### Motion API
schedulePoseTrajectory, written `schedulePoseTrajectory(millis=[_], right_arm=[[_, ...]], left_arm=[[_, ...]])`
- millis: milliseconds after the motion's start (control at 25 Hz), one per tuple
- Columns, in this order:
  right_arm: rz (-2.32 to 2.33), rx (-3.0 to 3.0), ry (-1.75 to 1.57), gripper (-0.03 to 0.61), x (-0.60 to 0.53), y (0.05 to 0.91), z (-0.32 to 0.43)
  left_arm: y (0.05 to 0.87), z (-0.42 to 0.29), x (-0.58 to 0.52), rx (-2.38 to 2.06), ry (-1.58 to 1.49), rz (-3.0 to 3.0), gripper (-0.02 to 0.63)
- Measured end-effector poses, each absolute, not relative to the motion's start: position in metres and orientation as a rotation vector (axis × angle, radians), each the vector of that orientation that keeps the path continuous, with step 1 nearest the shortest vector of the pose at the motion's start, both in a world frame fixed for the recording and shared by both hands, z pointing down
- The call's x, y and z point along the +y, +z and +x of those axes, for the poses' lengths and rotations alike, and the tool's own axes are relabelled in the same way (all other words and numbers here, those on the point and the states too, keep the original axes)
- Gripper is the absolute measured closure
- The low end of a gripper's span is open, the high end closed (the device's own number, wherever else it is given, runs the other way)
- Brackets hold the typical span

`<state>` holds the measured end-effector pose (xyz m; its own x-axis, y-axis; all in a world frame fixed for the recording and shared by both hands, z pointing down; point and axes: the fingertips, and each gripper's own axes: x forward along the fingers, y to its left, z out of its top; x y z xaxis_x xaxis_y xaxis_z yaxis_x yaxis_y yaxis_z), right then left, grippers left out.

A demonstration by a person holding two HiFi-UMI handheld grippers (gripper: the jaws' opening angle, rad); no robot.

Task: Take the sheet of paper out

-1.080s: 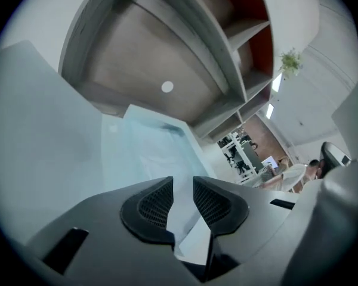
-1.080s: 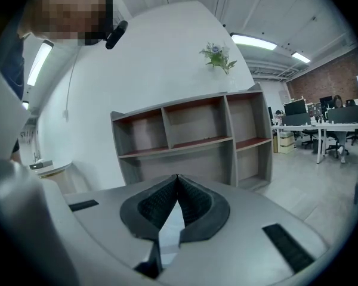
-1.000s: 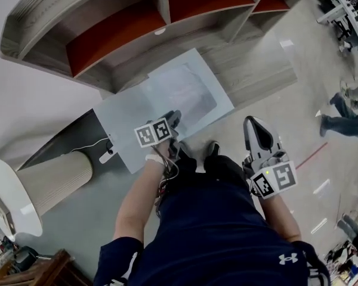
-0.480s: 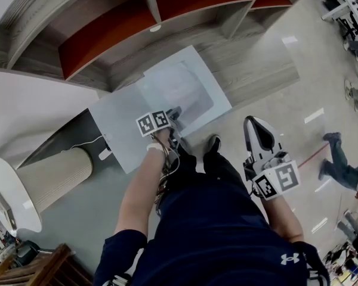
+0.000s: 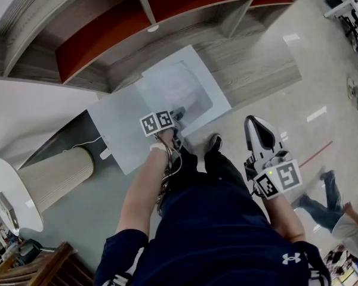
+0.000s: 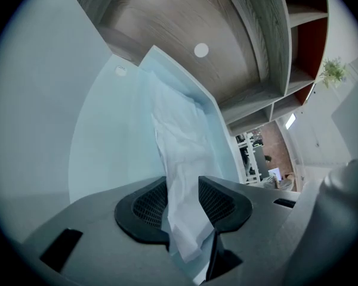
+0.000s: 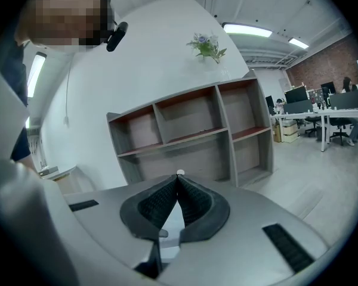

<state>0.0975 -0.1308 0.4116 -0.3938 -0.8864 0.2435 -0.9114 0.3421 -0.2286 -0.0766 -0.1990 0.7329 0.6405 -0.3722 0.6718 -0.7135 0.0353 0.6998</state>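
Left hand-held gripper (image 6: 184, 198): jaws apart and closing, with a crumpled fold of the white sheet of paper (image 6: 180, 154) standing up between the pads. A gap shows on the right pad's side, so no grip is made yet. Compared with a second ago, the head view shows this gripper lower and further out over the near edge of the pale blue folder (image 5: 116, 130), with the forearm more stretched toward it. The change is therefore a descent onto the sheet followed by the start of a pinch. The sheet is not out. It lies inside the folder under the translucent cover, only its near end lifted into the jaws. The folder itself sits where it was, flat on the wooden ledge (image 5: 256, 70) at the foot of the shelf unit (image 5: 107, 34). Right hand-held gripper (image 5: 259, 130): clenched on nothing, pads meeting at the tips, held beside the person's right leg and well apart from the folder, in the same place as before. Judgement: the task is at the grasp stage. The pull-out depends on the pinch catching the paper alone and not the folder's cover with it. With the right hand-held gripper idle, nothing pins the folder down, so it may drag along.
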Motion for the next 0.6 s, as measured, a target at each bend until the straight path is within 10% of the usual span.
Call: schedulePoseTrajectory(millis=[600], right_arm=[[1.697, -2.476, 0.572, 0.566, -0.128, 0.425, 0.105]], left_arm=[[0.738, -0.079, -0.212, -0.941, 0.283, 1.537, 0.597]])
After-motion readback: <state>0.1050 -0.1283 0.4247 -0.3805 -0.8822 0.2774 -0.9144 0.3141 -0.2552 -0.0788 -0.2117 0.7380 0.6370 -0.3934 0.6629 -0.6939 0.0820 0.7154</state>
